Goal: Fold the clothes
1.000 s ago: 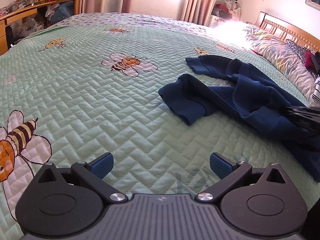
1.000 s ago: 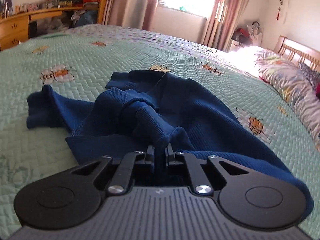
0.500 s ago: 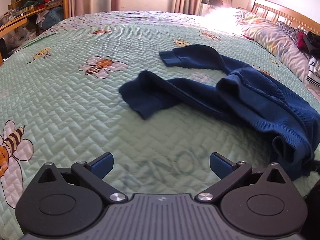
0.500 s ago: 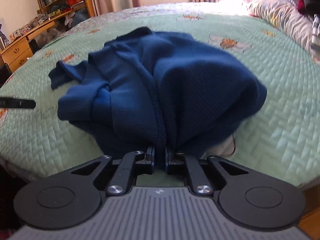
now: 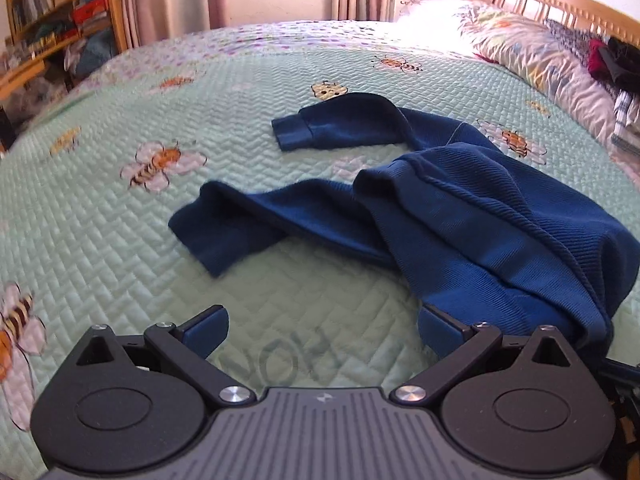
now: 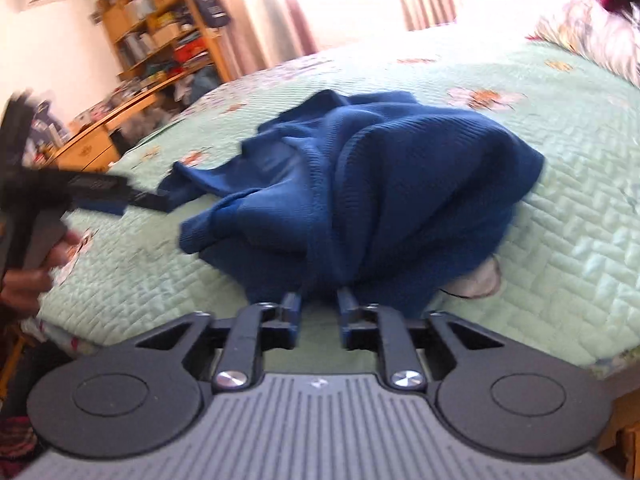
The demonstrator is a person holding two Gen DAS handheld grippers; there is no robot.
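The left gripper [image 5: 322,328] is held with its blue-padded fingers wide apart above the quilted bedspread [image 5: 120,208], nothing between them. Its right finger pad lies just beside the near edge of the navy sweater [image 5: 480,216], whether touching cannot be told.

The right gripper [image 6: 318,310] is seen with its fingers parted by a narrow gap at the near hem of the navy sweater [image 6: 380,184]. The fabric is bunched just ahead of the fingertips, and bedspread shows through the gap behind them; no cloth is seen clamped between them.

The sweater is spread crumpled on the bed, toward the right side in the left wrist view. Its body is heaped in a ribbed mound, and two sleeves are stretched out to the left: the nearer sleeve [image 5: 240,224] ends in a folded cuff on the quilt, while the farther sleeve [image 5: 332,126] curves back with its ribbed cuff lying flat. The two sleeves are apart, with bare bedspread between them.

The bedspread is pale green, stitched in a herringbone pattern and printed with bees [image 5: 160,162]. Floral pillows [image 5: 532,52] are lined against a wooden headboard [image 5: 560,4] at the right. A wooden bookshelf [image 5: 52,12] stands at the far left.

In the blurred right wrist view, the left gripper [image 6: 116,200] is seen at the left edge, held by a hand [image 6: 28,276].
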